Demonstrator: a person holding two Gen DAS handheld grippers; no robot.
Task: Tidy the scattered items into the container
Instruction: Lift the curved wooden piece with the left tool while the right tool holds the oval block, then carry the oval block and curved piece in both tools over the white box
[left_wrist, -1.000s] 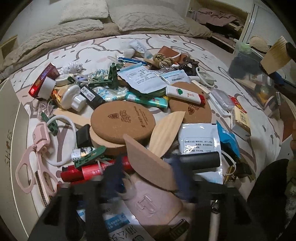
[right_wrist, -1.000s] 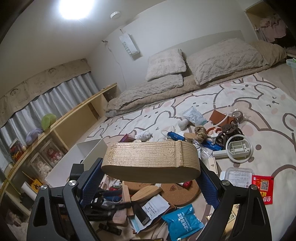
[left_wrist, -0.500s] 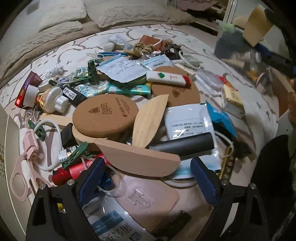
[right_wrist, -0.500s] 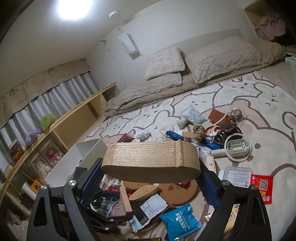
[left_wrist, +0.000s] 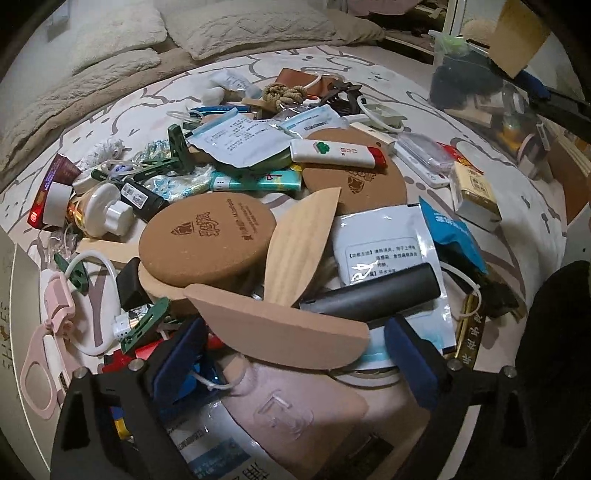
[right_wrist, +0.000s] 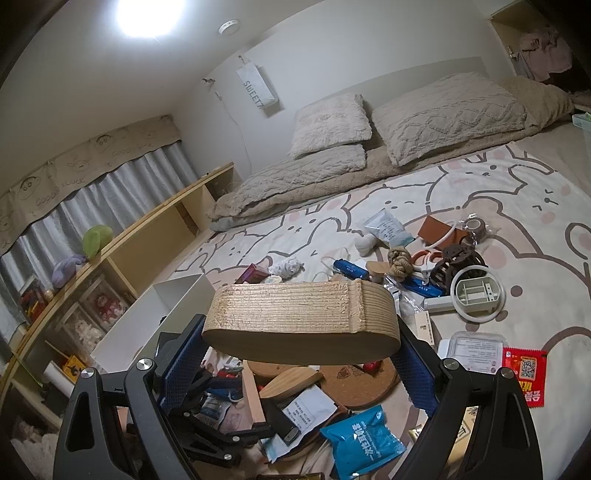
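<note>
A flat pinkish half-round wooden board (left_wrist: 280, 326) lies on the pile between the blue pads of my left gripper (left_wrist: 295, 354). Its jaws are closing around the board, and a thin gap still shows at the right pad (left_wrist: 410, 362). My right gripper (right_wrist: 300, 363) is shut on a thick oval block of layered wood (right_wrist: 301, 317), held in the air above the bed; the block (left_wrist: 517, 37) also shows at the left wrist view's top right. Round cork coasters (left_wrist: 207, 236), sachets, clips and cables lie scattered on the cartoon bedsheet (right_wrist: 480, 192). An open white box (right_wrist: 155, 314) stands at the bed's left edge.
A clear plastic bin (left_wrist: 476, 85) with dark things in it stands at the far right of the left wrist view. A black cylinder (left_wrist: 373, 295) and a leaf-shaped wooden piece (left_wrist: 299, 251) lie just past the board. Pillows (right_wrist: 443, 114) and low shelves (right_wrist: 110, 266) border the bed.
The left wrist view has rolled, so the board that looked tilted now lies level between the pads, and the pads have drawn in toward its ends. The right gripper and its block have stayed put.
</note>
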